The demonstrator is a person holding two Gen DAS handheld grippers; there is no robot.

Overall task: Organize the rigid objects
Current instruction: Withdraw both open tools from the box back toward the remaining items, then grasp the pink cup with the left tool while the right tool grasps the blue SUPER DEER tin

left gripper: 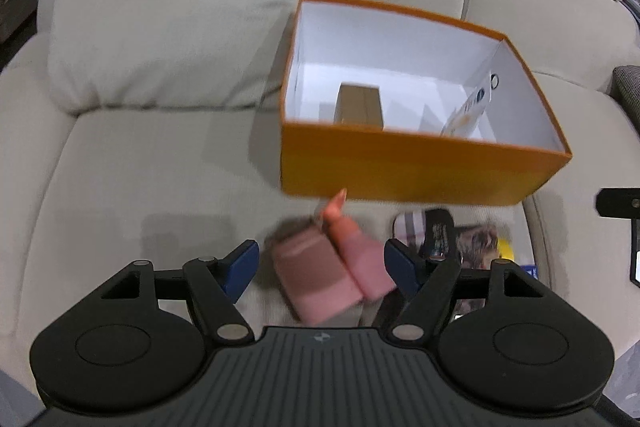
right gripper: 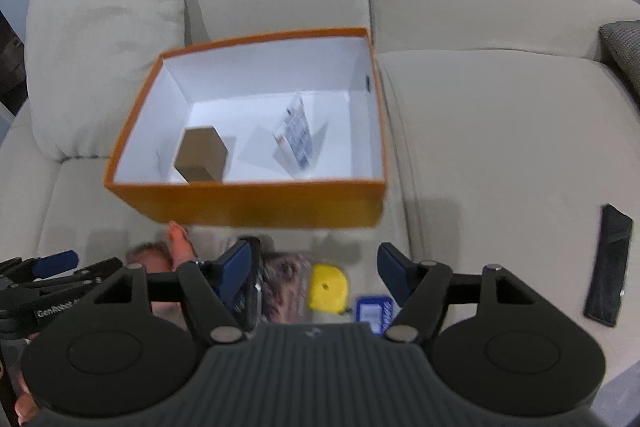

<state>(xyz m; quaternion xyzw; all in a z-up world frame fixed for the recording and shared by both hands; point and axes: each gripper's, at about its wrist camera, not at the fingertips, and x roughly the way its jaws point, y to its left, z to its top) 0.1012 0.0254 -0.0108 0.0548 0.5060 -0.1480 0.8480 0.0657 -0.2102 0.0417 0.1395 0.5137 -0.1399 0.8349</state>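
Here, orange box (right gripper: pixel 256 205) white inside, brown carton (right gripper: pixel 202 155) within, left tongs (left gripper: pixel 320 265) and right tongs (right gripper: pixel 316 269) open, empty.

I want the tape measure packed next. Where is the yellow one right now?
In the right wrist view the yellow tape measure lies on the sofa seat, in front of the orange box, between a photo-covered booklet and a small blue item.

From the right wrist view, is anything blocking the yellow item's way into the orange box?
Only the box's near wall. The yellow item lies on the sofa in front of the orange box, so it must be lifted over that wall; the open top looks unobstructed.
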